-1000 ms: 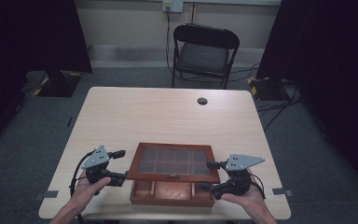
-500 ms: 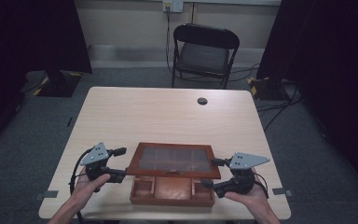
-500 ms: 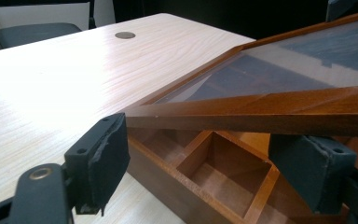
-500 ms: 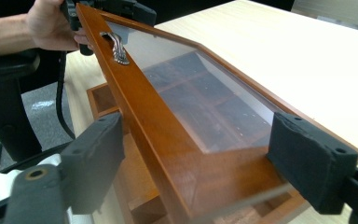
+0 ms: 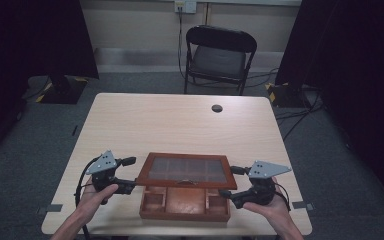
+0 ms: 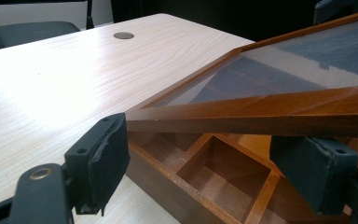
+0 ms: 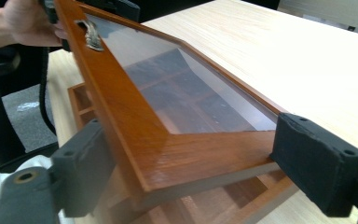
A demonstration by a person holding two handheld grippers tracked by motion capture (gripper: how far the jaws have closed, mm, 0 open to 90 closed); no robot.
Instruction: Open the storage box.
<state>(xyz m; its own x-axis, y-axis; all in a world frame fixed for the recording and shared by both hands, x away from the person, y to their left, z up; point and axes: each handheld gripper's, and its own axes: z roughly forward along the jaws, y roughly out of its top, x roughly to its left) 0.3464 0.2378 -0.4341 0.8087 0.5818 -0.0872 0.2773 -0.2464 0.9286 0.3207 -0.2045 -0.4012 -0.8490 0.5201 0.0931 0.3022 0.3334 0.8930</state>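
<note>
The raised lid (image 5: 186, 170) tilts over the compartmented box (image 5: 184, 204) at the table's (image 5: 180, 125) near edge.

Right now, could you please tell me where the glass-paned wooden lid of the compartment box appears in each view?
High view: the glass-paned wooden lid sits low centre, raised over the open wooden box.
Left gripper view: the lid crosses the upper right, its corner between the black jaws.
Right gripper view: it runs from upper left to centre, its corner between the jaws.
Shared landmark: the light wooden table.
</note>
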